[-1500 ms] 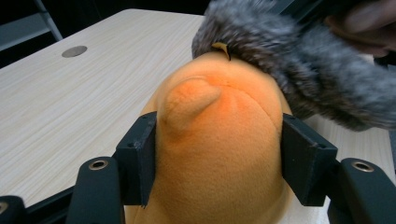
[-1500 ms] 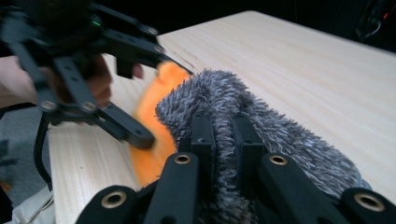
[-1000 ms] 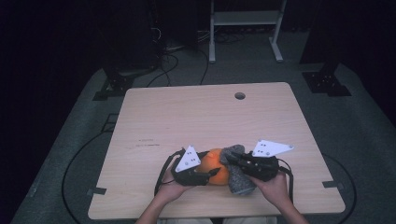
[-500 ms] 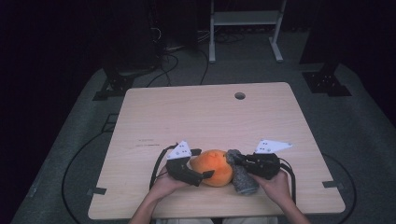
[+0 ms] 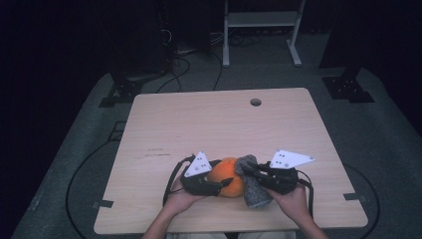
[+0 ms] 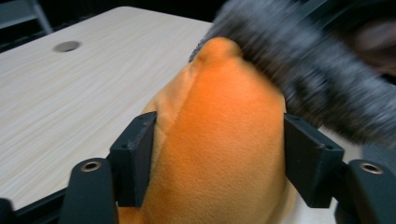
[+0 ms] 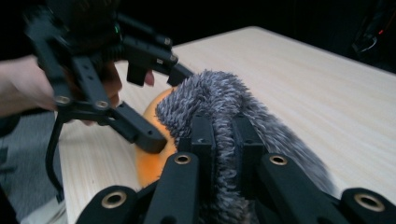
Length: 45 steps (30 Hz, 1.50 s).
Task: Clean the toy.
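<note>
At the desk's (image 5: pixel 164 124) near edge, the left hand-held gripper (image 5: pixel 223 183), jaws just closing, clasps the orange plush (image 5: pixel 225 174); the right hand-held gripper (image 5: pixel 253 174) pinches the grey furry piece (image 5: pixel 255 191) touching its right side. Far desk bare except a grommet hole (image 5: pixel 256 102).

Left gripper (image 5: pixel 222 185) jaws have just been closing after opening wide half a second ago; they now sit against both sides of the orange plush (image 6: pixel 219 140), which is between them. Its grey plate (image 5: pixel 198 164) tilts up again, as it did a second ago, after lying flatter at the half-second mark. Grey furry piece (image 5: pixel 253 186) sits slightly nearer the plush top than before.
</note>
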Motion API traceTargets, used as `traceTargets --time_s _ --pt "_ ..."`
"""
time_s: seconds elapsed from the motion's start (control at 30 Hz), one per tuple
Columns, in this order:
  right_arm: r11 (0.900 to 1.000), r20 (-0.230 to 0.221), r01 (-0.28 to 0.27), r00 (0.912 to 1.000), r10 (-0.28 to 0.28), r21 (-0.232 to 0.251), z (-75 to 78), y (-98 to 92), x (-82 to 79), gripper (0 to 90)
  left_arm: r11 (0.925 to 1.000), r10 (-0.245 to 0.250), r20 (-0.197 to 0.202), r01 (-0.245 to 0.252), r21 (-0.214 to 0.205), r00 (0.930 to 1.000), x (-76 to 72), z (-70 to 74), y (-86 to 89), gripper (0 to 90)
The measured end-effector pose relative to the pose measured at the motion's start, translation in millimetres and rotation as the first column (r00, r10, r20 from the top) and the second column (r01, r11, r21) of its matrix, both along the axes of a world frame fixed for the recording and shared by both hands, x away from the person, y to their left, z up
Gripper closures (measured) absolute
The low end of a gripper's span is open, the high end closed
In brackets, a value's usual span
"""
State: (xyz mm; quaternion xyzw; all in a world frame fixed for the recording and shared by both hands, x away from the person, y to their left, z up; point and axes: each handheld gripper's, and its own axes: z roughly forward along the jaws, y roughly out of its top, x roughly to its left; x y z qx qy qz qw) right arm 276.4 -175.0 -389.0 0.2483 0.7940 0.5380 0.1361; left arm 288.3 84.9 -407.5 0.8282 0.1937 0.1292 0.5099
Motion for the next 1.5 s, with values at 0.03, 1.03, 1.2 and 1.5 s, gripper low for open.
traceTargets --time_s 0.03,1.03,1.2,1.5 --pt "1.0 -0.002 0.0 1.0 0.0 -0.01 -3.2 1.0 0.7 81.2 0.9999 -0.013 0.002 0.013 0.008 0.9999 -0.6 -0.3 -1.0 28.3" --pt "0.9988 0.013 0.049 0.9987 -0.049 0.004 -8.0 -12.5 5.2 81.3 0.9983 0.005 -0.071 -0.009 -0.057 0.9975 9.3 -6.7 11.6 36.7" --pt "0.9971 -0.019 0.076 0.9969 -0.076 -0.008 -16.2 -20.2 11.8 81.2 0.9988 -0.016 -0.073 0.013 -0.047 0.9972 10.8 -9.9 10.0 25.7" --pt "0.9983 -0.014 0.059 0.9982 -0.059 0.0 -13.9 -14.9 6.2 81.3 0.9982 0.041 -0.034 -0.043 -0.041 0.9986 10.0 -14.6 5.0 31.5"
